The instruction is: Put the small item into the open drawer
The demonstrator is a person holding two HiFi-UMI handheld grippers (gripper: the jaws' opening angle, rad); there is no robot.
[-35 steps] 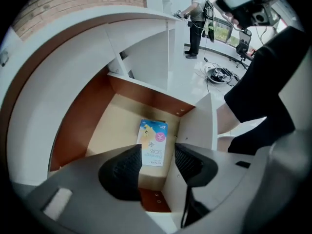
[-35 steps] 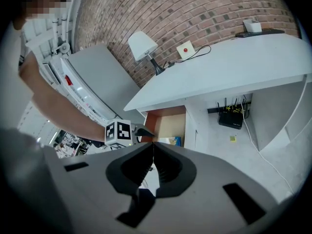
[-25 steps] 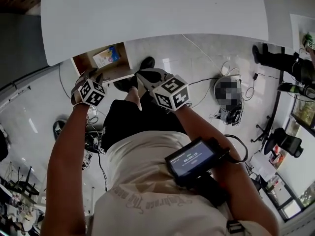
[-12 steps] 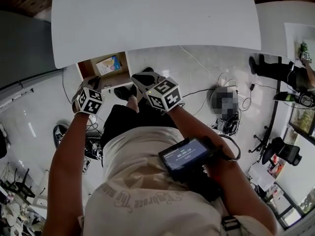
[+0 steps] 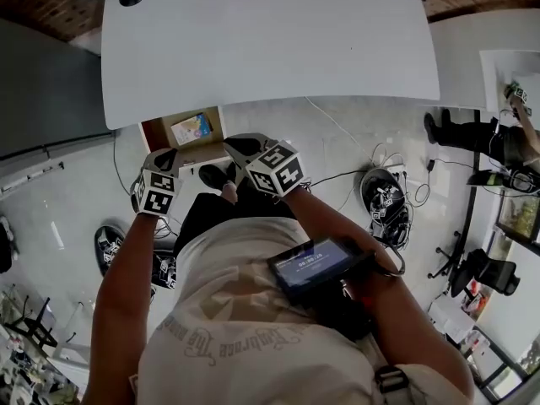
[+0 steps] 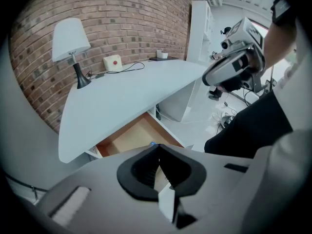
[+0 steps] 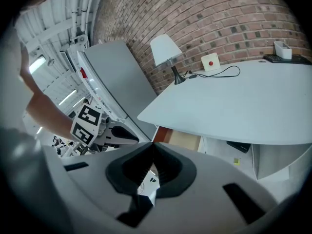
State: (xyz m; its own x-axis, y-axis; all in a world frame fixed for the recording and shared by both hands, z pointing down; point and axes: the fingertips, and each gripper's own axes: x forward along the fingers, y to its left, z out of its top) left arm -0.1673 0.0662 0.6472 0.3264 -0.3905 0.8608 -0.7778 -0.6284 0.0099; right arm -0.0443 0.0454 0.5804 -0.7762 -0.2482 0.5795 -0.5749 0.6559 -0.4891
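The white desk overhangs the open drawer (a lamp stands on top, against the brick wall), and cords sprawl over the pale floor; the small item lies inside the drawer, my left gripper has just closed on nothing, and my right gripper is pressed together, empty too

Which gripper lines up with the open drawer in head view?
The left gripper: its shut tips overlap the front edge of the drawer. The right gripper, also shut, sits off the drawer's right corner.
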